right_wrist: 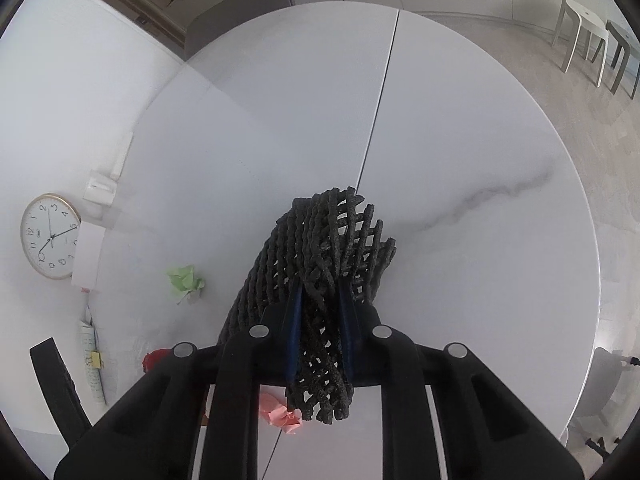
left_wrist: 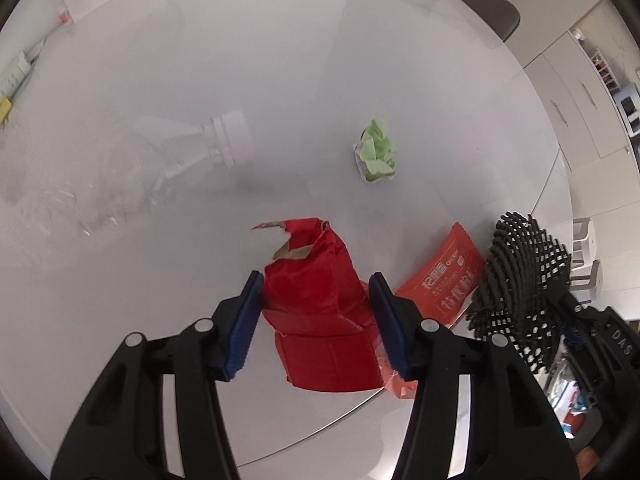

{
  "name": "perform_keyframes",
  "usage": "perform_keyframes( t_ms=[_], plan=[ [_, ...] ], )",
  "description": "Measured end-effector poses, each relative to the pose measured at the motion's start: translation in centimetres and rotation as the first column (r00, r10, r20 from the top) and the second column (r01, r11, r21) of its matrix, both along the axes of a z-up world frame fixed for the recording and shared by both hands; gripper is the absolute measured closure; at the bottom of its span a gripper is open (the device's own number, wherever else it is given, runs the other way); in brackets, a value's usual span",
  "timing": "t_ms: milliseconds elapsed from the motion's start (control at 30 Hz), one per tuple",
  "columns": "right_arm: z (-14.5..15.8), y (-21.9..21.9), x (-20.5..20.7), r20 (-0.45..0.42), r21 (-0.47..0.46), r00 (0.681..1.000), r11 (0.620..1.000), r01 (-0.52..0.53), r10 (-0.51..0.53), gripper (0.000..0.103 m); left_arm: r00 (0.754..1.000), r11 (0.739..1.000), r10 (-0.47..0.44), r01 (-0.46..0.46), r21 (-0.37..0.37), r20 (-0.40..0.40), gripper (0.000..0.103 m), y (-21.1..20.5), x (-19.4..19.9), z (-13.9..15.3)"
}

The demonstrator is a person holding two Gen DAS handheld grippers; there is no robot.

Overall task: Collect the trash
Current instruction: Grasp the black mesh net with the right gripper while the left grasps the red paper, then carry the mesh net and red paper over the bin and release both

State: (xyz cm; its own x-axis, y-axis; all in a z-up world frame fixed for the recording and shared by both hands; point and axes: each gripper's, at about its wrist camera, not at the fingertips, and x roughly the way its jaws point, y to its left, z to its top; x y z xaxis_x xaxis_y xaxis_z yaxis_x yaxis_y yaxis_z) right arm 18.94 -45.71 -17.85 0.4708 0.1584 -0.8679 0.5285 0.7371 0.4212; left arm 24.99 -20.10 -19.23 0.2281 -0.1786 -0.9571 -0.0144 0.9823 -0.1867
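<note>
A torn red paper bag lies on the white round table, between the blue pads of my left gripper, which is open around it. A red snack wrapper lies just to its right. A crumpled green paper and a clear plastic bottle lie farther off. My right gripper is shut on a black mesh bag, also seen at the right of the left wrist view. The green paper and a pink crumpled paper show in the right wrist view.
A wall clock, white cards and a power strip lie at the table's left edge. A grey chair stands behind the table, stools at the far right. A seam runs across the tabletop.
</note>
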Motion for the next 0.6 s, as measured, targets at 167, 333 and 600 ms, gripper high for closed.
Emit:
perform_keyframes(
  t_ms=[167, 333, 600],
  plan=[
    [3.1, -1.1, -2.5, 0.084, -0.015, 0.996, 1.0, -0.003, 0.004, 0.086, 0.995, 0.998, -0.044, 0.041, 0.038, 0.086, 0.05, 1.4, -1.4, 3.1],
    [6.9, -1.8, -7.9, 0.166, -0.073, 0.985, 0.997, -0.034, 0.045, 0.086, 0.976, 0.986, -0.158, 0.149, 0.069, 0.151, 0.05, 0.7, -5.2, 7.2],
    [7.9, -3.4, -23.1, 0.072, -0.257, 0.994, 0.965, -0.057, 0.078, 0.086, 0.831, 0.847, -0.528, 0.53, 0.041, 0.173, 0.05, -8.1, -16.7, 10.3]
  ],
)
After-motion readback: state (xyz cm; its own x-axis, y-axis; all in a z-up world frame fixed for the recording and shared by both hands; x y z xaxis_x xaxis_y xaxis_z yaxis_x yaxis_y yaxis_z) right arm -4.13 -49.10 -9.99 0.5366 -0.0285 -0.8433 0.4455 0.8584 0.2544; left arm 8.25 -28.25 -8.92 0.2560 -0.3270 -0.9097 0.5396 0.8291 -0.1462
